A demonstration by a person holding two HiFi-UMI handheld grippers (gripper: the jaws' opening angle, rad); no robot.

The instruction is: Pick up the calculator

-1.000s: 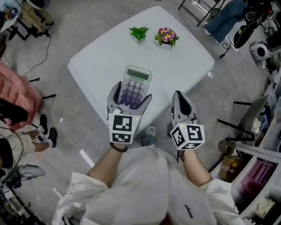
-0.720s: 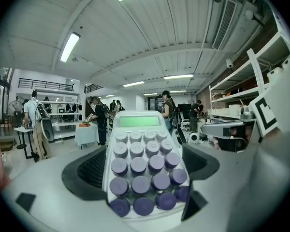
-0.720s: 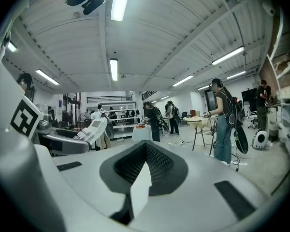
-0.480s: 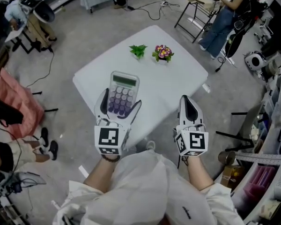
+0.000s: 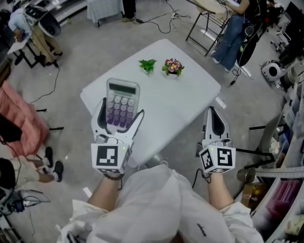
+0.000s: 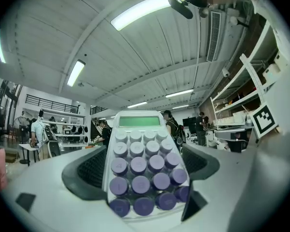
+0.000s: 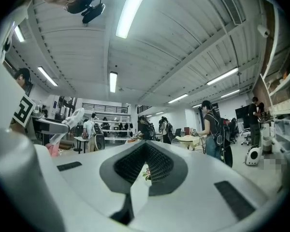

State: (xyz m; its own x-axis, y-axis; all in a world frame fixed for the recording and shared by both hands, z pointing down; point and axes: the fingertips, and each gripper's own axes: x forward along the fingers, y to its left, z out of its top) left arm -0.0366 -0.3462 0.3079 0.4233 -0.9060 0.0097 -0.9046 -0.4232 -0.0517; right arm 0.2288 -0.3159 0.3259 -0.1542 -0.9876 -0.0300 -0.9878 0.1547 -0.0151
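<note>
One calculator (image 5: 120,105) clamped in left gripper (image 5: 117,119); right gripper (image 5: 215,130) closed, empty.

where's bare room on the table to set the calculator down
The table is bare across its middle and right side, from the green plant and flower pot to the near edge. Only the far corner by them is crowded. The left gripper holds the calculator over the left side.

A white desk (image 5: 177,100) stands on the grey floor (image 5: 81,54). Near its 12 o'clock corner a small green plant (image 5: 147,65) stands, and just beside it, at its 3 o'clock side, a pot of pink and yellow flowers (image 5: 173,66). A pink cloth (image 5: 15,120) lies at 9 o'clock. A person in jeans (image 5: 238,24) stands at 1 o'clock.
</note>
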